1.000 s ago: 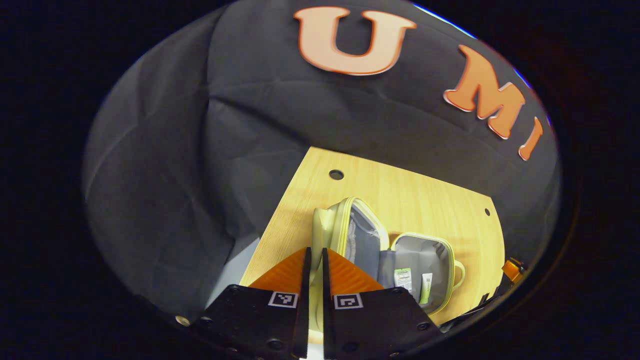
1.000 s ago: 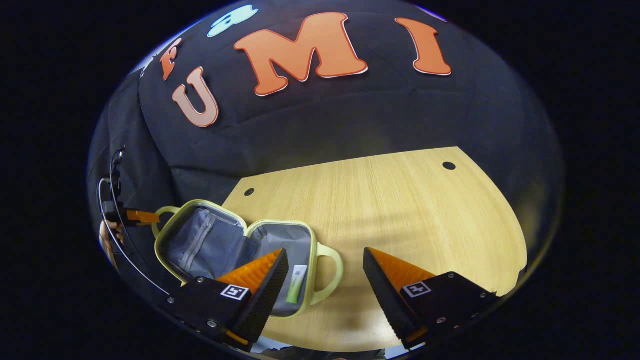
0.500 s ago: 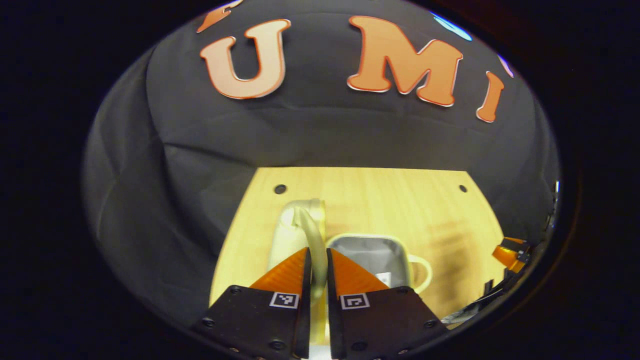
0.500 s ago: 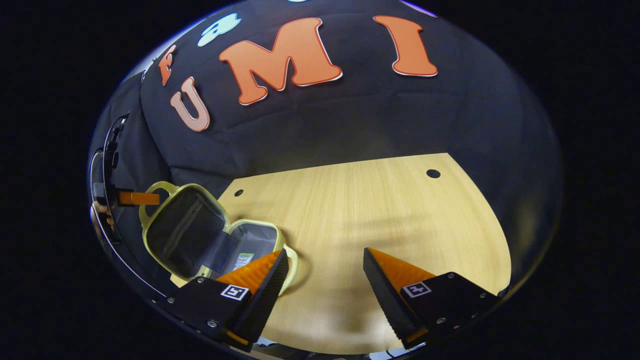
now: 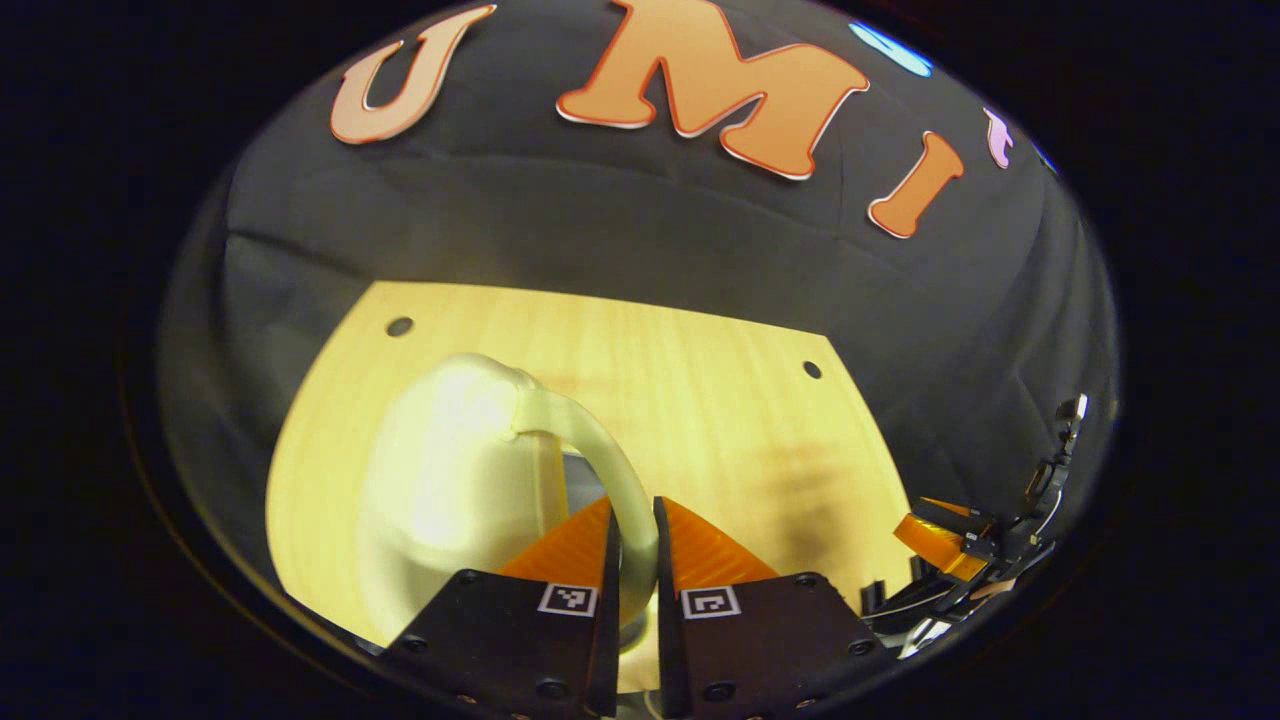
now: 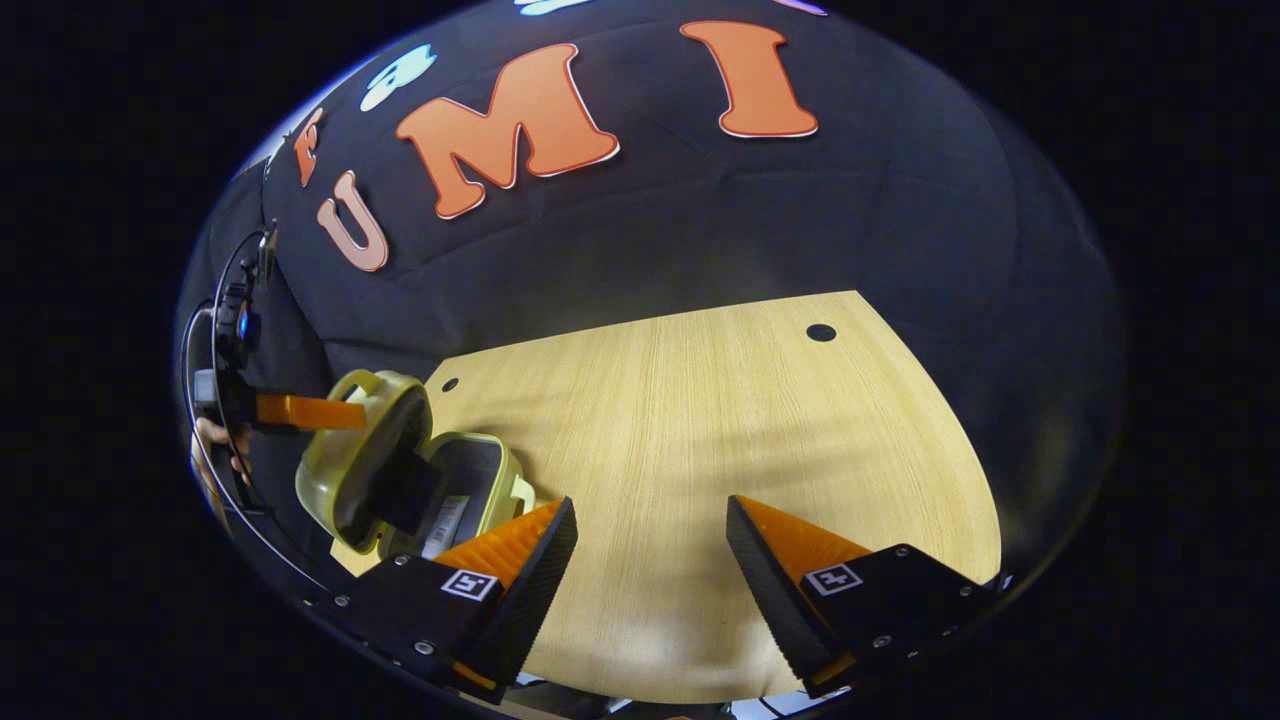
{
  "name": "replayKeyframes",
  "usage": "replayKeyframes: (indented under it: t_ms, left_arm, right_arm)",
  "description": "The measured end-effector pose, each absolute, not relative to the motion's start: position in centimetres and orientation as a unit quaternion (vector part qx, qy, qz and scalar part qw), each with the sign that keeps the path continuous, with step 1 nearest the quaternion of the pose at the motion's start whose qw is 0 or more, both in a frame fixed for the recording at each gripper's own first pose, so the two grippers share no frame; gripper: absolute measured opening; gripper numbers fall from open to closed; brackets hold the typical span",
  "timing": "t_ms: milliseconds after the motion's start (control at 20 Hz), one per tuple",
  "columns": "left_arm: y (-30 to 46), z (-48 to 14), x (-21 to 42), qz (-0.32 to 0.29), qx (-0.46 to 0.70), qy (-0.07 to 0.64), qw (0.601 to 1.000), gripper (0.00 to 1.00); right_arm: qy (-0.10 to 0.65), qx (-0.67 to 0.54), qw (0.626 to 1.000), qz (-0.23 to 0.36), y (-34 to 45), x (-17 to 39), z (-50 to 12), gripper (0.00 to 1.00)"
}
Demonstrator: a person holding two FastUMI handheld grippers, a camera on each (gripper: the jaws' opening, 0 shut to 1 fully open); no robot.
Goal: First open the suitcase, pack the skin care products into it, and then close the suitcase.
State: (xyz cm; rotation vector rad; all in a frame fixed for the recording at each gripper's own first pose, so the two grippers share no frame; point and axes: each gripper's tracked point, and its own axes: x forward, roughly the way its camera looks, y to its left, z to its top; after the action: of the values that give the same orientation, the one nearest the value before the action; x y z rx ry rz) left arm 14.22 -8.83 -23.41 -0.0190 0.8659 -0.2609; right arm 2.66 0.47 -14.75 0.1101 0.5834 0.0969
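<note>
Left gripper view: left gripper (image 5: 632, 520) has its fingers pinched together on the handle (image 5: 610, 470) of the suitcase lid (image 5: 450, 480). The handle loop runs down between the two fingers, both pressing on it. Lid's pale outer shell faces the camera, tilted up off the wooden table (image 5: 720, 420). A sliver of grey lining is visible just behind the handle. Right gripper (image 5: 950, 545) shows at the lower right edge, well apart from the suitcase.

Right gripper view: right gripper (image 6: 650, 540) hangs over bare table (image 6: 720, 430), fingers wide apart, nothing between them. Suitcase (image 6: 420, 475) sits at the table's left edge, near the left finger (image 6: 510, 555). Its lid (image 6: 365, 455) stands part-way raised over the base, a gap still open between the two halves. Inside the base, a skin care product (image 6: 447, 518) lies against the grey lining; can't tell how many pieces are in there. Left gripper (image 6: 300, 412) is on the lid's handle at the far left, with a hand (image 6: 215, 440) behind it.
</note>
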Motion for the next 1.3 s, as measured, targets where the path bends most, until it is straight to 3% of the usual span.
replayKeyframes:
  t_ms: [300,550,600,700,850,900,1000,1100,1300]
  left_arm:
    - [-11.0,-27.6,12.8,-0.140,-0.008,0.463,0.875,0.17]
    - [-13.0,-33.7,11.1,-0.113,0.016,0.491,0.863,0.17]
    - [-13.3,-34.4,10.9,-0.106,0.008,0.496,0.862,0.21]
    - [-13.4,-34.9,10.9,-0.084,-0.014,0.492,0.867,0.18]
    - [-12.9,-33.2,11.4,-0.070,-0.039,0.460,0.884,0.62]
    - [-12.7,-32.2,11.0,-0.065,-0.044,0.451,0.889,0.58]
    - [-12.5,-30.1,10.8,-0.068,-0.045,0.420,0.904,0.60]
    - [-12.3,-27.2,10.8,-0.071,-0.026,0.370,0.926,0.99]
    - [-11.1,-21.9,10.7,-0.062,0.015,0.282,0.957,0.97]
  right_arm:
    - [0.302,0.055,0.951,0.040,-2.0,1.4,-15.8,0.96]
    - [0.320,0.047,0.945,0.040,-3.0,0.2,-16.7,0.96]
    - [0.322,0.042,0.945,0.042,-3.2,0.0,-16.8,0.96]
    - [0.324,0.036,0.944,0.046,-3.4,-0.2,-16.9,0.96]
    - [0.322,0.033,0.945,0.055,-3.3,-0.2,-16.9,0.96]
    - [0.320,0.033,0.945,0.057,-3.1,-0.1,-16.9,0.96]
    - [0.314,0.034,0.947,0.062,-2.5,0.1,-16.5,0.96]
    - [0.304,0.032,0.950,0.065,-2.1,0.3,-16.0,0.96]
    - [0.255,0.005,0.965,0.063,-1.4,0.9,-13.5,0.96]
